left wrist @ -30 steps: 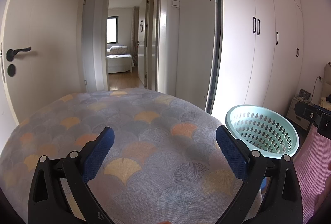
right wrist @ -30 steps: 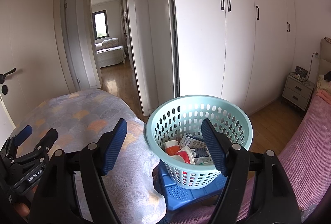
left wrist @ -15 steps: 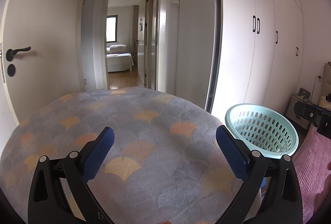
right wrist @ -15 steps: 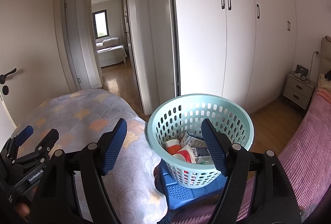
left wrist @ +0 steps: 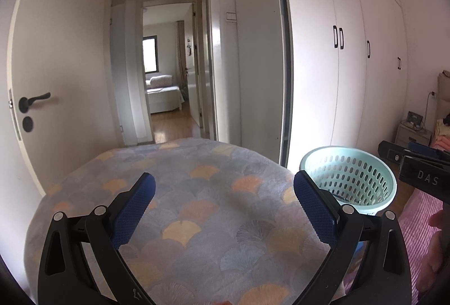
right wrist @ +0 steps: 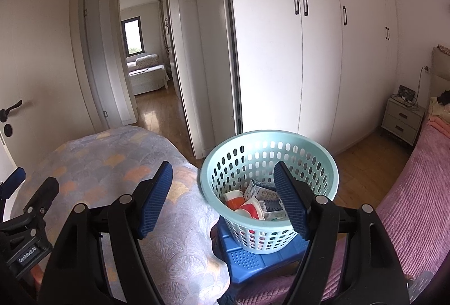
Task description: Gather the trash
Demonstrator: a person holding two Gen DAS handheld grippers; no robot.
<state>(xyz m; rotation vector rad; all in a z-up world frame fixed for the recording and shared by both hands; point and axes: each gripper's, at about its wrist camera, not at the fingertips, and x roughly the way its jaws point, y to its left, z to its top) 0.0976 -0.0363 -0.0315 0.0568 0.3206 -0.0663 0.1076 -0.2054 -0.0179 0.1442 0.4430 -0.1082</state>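
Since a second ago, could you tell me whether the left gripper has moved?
Yes. The left gripper has risen and eased back: the door handle and basket sit lower in its view.

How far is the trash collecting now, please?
Done: the basket on the blue stool already holds trash. In hand: nothing; the left hand-held gripper and right hand-held gripper are open and empty. Left: no loose trash shows on the quilt.

Patterned cloth (left wrist: 197, 209) covers a surface; basket (right wrist: 267, 164) apparently atop blue stool (right wrist: 253, 257).
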